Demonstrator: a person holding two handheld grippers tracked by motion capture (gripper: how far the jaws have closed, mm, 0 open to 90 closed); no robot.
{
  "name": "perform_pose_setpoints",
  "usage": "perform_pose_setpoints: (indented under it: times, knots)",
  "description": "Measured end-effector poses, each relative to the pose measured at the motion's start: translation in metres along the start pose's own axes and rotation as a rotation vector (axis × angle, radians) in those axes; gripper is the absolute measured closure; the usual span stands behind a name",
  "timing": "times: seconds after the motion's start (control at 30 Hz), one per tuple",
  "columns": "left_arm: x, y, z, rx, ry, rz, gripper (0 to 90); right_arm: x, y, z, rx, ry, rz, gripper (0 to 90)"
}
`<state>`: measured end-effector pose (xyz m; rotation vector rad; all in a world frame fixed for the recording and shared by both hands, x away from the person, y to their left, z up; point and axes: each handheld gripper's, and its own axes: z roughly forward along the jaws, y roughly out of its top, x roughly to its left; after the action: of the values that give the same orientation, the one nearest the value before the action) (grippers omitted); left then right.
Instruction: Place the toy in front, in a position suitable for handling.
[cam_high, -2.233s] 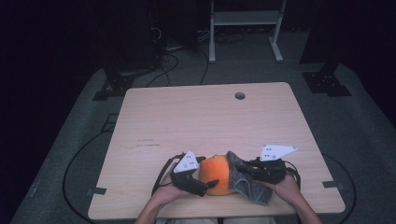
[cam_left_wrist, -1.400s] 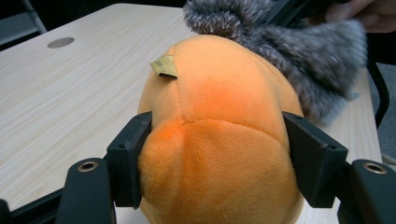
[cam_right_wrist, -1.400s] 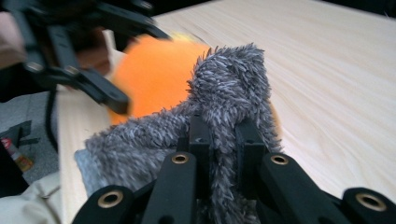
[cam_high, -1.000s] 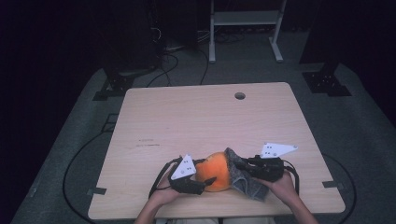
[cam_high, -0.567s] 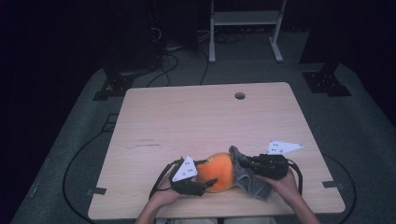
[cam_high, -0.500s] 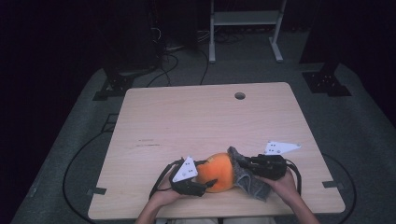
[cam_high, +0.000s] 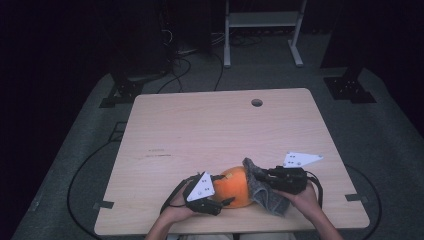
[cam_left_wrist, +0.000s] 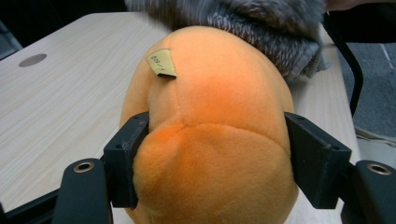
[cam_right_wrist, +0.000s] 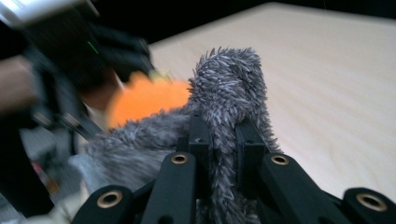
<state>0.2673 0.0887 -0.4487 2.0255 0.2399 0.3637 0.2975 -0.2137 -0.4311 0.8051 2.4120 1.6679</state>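
Orange plush (cam_high: 236, 187): sits on the counter (cam_high: 210, 130) near its front edge, between the two tongs; a small yellow tag (cam_left_wrist: 161, 62) is stitched at a seam on its upper side.
Left tongs (cam_high: 220, 202): clamped on the orange plush; in the left gripper view one jaw presses into each flank of the plush (cam_left_wrist: 210, 140), denting the fabric, and the plush bulges forward past both jaws.
Grey furry cloth (cam_high: 262, 187): draped against the plush on the side of the right tongs, its lower end hanging down toward the counter's front edge; in the left gripper view it lies over the far top of the plush (cam_left_wrist: 261, 28).
Right tongs (cam_high: 260, 177): clenched on a fold of the grey cloth; in the right gripper view the fold (cam_right_wrist: 226, 112) stands up between the nearly closed jaws, the orange plush (cam_right_wrist: 144, 100) blurred just behind it.
Relation: plush and cloth touch; left tongs to the plush's left, right tongs just beside its right.
Hands: the left hand (cam_high: 175, 215) and the right hand (cam_high: 306, 199) each hold their tongs at the counter's front edge.
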Motion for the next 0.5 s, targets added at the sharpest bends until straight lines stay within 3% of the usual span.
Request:
perform_pose_setpoints:
  times: [0.03, 0.1, 0.17, 0.23, 0.3, 0.33, 0.37, 0.43, 0.5]
  knots:
    - [0.0, 0.0, 0.0, 0.001, -0.002, 0.002, 29.3, -0.005, -0.005, -0.002, 0.016, -0.017, 0.038, 79.9]
    - [0.001, 0.0, -0.001, 0.003, -0.006, 0.001, 29.3, -0.006, -0.006, -0.006, 0.055, -0.064, 0.026, 79.9]
    - [0.0, 0.0, -0.001, 0.003, -0.007, 0.002, 29.0, -0.008, -0.007, -0.007, 0.054, -0.066, 0.03, 79.9]
    - [0.001, 0.001, -0.003, 0.003, -0.02, -0.007, 27.9, -0.006, -0.006, -0.009, 0.024, -0.038, 0.028, 79.9]
    - [0.002, 0.005, -0.005, 0.004, -0.043, -0.051, 20.3, -0.003, -0.004, -0.008, 0.029, -0.033, 0.006, 79.9]
    - [0.006, 0.01, -0.007, -0.004, -0.028, -0.126, 13.2, -0.002, -0.004, -0.006, 0.038, -0.029, -0.002, 79.8]
    - [0.006, 0.01, -0.007, -0.004, -0.028, -0.126, 10.6, -0.002, -0.004, -0.006, 0.038, -0.029, -0.002, 79.8]
    - [0.01, 0.011, -0.004, 0.034, -0.022, -0.18, 10.5, -0.004, -0.005, -0.007, 0.04, -0.029, 0.005, 79.8]
    - [0.009, 0.009, 0.002, 0.056, -0.031, -0.193, 12.4, -0.004, -0.006, -0.007, 0.04, -0.028, 0.011, 79.8]
